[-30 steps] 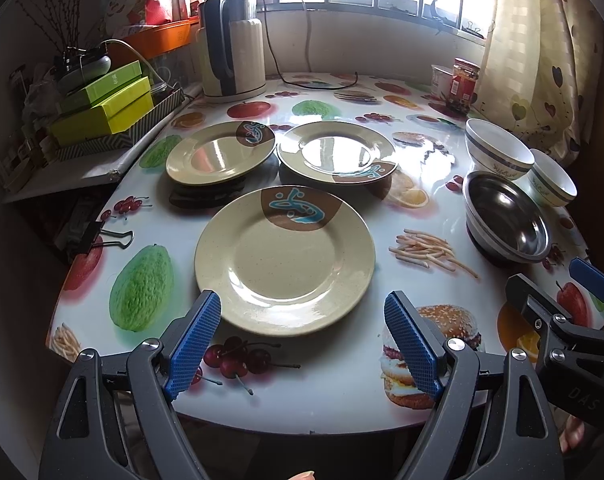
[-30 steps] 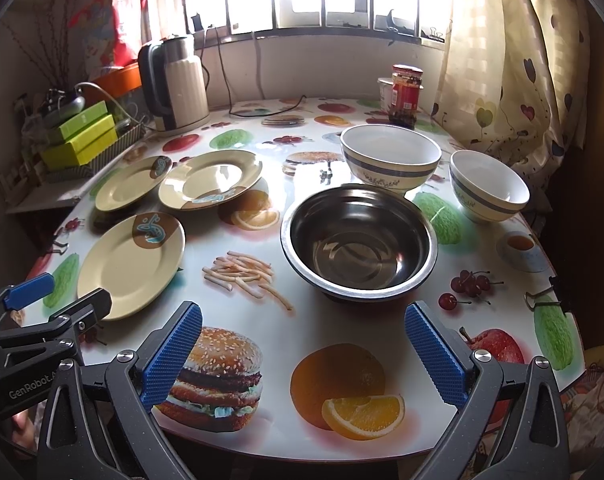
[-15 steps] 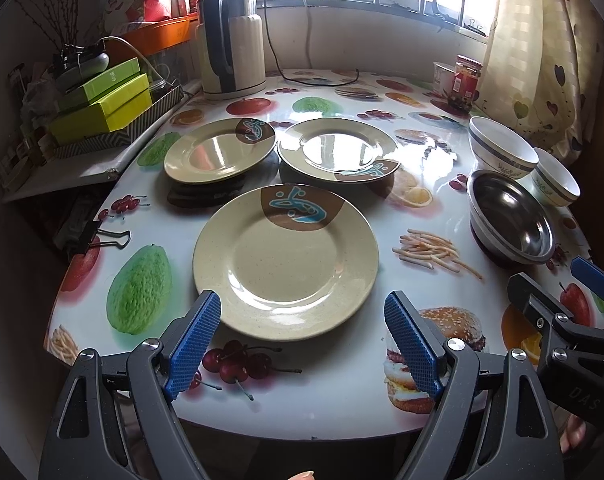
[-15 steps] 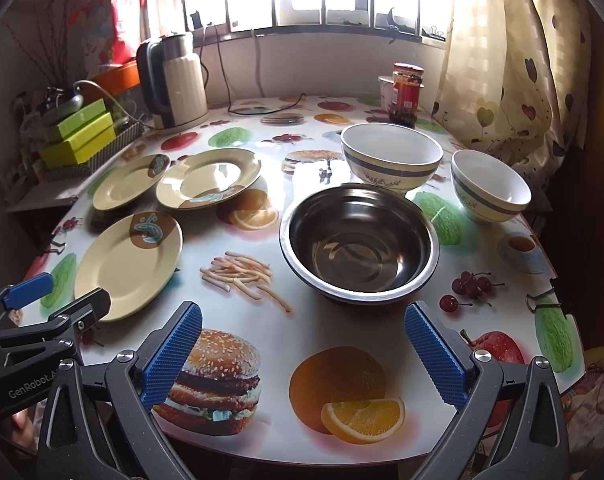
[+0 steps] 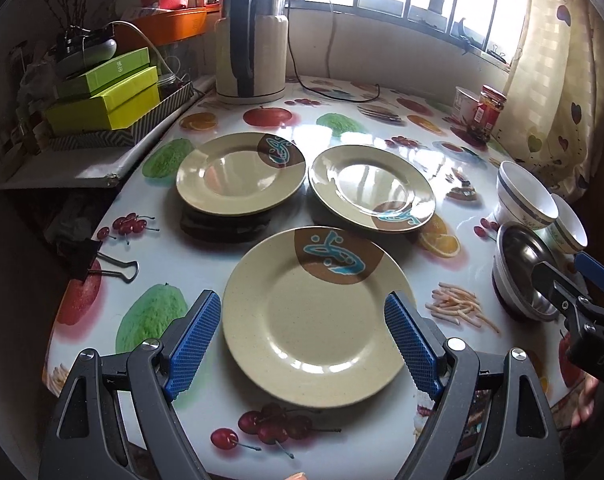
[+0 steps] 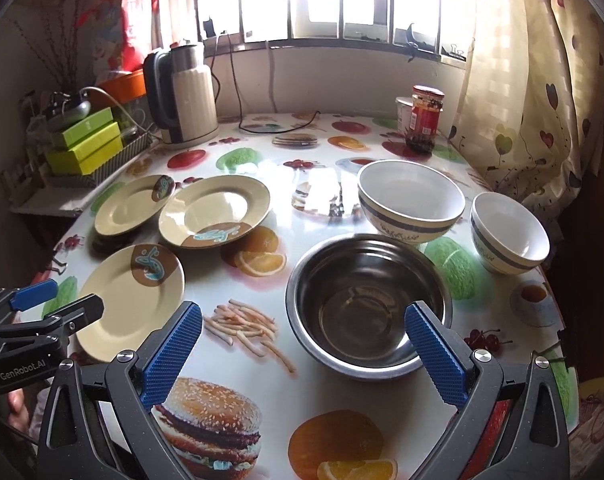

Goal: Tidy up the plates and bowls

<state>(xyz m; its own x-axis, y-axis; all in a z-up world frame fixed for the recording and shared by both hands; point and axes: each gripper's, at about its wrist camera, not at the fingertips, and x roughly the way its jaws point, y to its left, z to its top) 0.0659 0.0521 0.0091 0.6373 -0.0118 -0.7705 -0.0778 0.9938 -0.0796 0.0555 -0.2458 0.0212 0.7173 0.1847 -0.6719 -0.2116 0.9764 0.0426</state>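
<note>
Nearest, the left claw (image 5: 298,336) stands wide, its blue pads flanking the near plate (image 5: 314,312) lying flat on the surface (image 5: 382,432); the right claw (image 6: 302,354) is equally wide, low before the steel bowl (image 6: 366,304). Both look stiff, glossy and probably slippery, so the rim edge seems the best hold. Farther back sit two more plates (image 5: 240,174) and two ceramic bowls (image 6: 412,200), likely fragile.

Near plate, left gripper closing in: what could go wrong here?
The near plate lies flat on the glossy table, so the open left gripper may only push it. It also sits close to the table's front edge and could slide off. The right gripper hovers nearby and the two could collide.
</note>
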